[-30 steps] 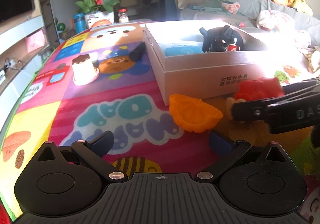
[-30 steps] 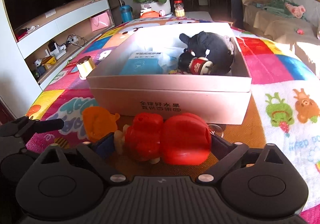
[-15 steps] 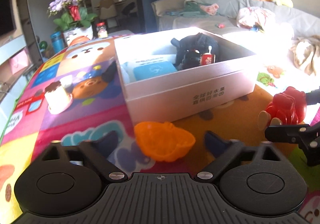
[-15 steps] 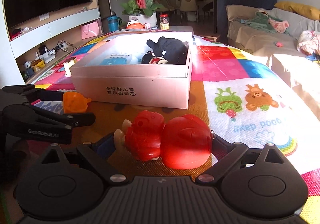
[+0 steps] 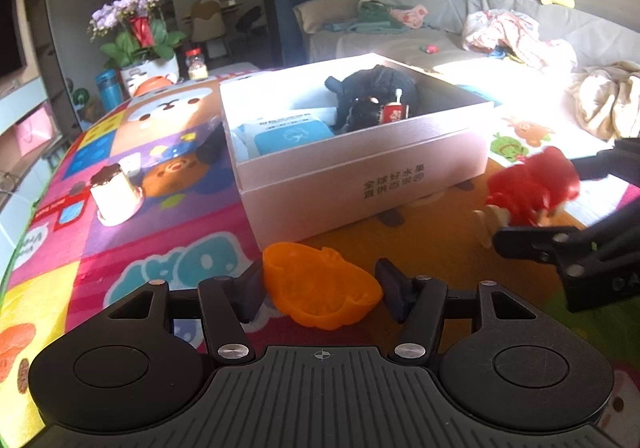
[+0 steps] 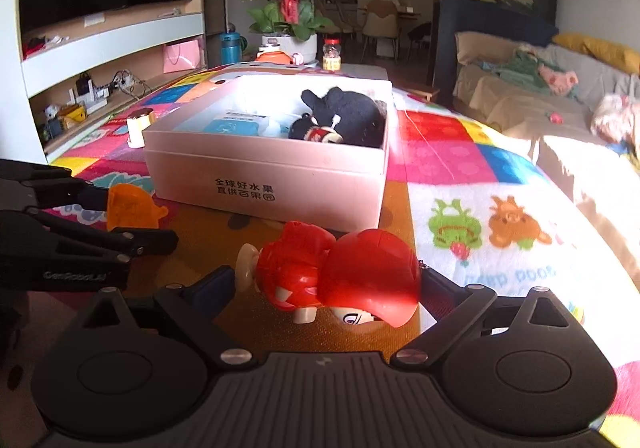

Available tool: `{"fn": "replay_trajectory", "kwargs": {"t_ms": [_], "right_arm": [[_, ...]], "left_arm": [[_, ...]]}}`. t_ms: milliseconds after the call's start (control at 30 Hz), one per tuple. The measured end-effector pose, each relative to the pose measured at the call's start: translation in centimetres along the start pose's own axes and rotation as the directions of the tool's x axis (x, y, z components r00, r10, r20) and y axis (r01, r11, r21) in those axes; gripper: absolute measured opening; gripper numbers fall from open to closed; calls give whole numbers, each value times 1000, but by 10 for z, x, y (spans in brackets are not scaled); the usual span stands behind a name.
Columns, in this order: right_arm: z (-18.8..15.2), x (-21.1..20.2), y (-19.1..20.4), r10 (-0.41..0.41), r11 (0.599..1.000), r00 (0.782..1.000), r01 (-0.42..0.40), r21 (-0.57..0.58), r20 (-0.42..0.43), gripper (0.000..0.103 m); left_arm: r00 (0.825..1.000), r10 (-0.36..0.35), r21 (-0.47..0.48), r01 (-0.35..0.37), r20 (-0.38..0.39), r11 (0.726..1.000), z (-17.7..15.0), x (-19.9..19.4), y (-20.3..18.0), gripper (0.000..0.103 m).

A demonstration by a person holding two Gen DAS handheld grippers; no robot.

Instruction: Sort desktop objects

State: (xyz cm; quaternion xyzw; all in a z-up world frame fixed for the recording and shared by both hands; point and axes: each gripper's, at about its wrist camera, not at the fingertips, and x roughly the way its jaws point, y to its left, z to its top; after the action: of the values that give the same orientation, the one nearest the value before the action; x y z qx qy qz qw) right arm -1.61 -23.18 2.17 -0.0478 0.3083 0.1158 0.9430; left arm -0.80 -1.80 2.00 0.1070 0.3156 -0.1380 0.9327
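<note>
An orange mould (image 5: 320,292) lies on the colourful mat just in front of the white box (image 5: 360,183). My left gripper (image 5: 320,288) is closing, with the mould between its jaws and both pads at its sides. From the right wrist, the left gripper (image 6: 128,219) shows at the left around the orange mould (image 6: 128,207). My right gripper (image 6: 326,288) is shut on a red toy figure (image 6: 340,276), held sideways near the box's front right corner. The left wrist view shows that red toy figure (image 5: 532,183) in the right gripper (image 5: 560,203). The white box (image 6: 264,167) holds a black plush (image 6: 344,115) and a blue pack (image 6: 232,125).
A white cup with a gold lid (image 5: 114,195) stands on the mat left of the box. At the table's far end are a flower pot (image 5: 140,43), a jar (image 5: 196,65) and a blue bottle (image 5: 108,87). A sofa with clothes (image 5: 500,31) lies behind.
My left jaws have drawn in from wide open until they sit around the orange mould. The right gripper has pulled back from the box with the red toy still in it.
</note>
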Motion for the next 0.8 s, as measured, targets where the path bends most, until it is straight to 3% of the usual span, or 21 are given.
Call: {"fn": "replay_trajectory", "kwargs": {"t_ms": [100, 200, 367, 400, 467, 600, 800], "right_arm": [[12, -13, -3, 63, 998, 998, -63, -13, 10, 96], [36, -45, -14, 137, 990, 988, -136, -20, 77, 96], [75, -95, -25, 97, 995, 966, -88, -50, 241, 96], [81, -100, -27, 85, 996, 961, -74, -53, 263, 96], [88, -105, -28, 51, 998, 958, -36, -56, 282, 96], [100, -109, -33, 18, 999, 958, -6, -43, 287, 96], [141, -79, -35, 95, 995, 965, -98, 1, 246, 96]], "left_arm": [[998, -21, -10, 21, 59, 1000, 6, -24, 3, 63], [982, -18, 10, 17, 187, 1000, 34, -49, 8, 63], [940, -6, 18, 0, 342, 1000, 91, -45, 11, 64], [937, -28, 9, 27, 348, 1000, 100, -37, 11, 65], [941, -64, -13, 72, 332, 997, 108, -21, 10, 91], [962, -50, -24, 59, 270, 998, 89, -9, 10, 95], [989, 38, -55, -31, 143, 998, 28, -8, 35, 98]]}}
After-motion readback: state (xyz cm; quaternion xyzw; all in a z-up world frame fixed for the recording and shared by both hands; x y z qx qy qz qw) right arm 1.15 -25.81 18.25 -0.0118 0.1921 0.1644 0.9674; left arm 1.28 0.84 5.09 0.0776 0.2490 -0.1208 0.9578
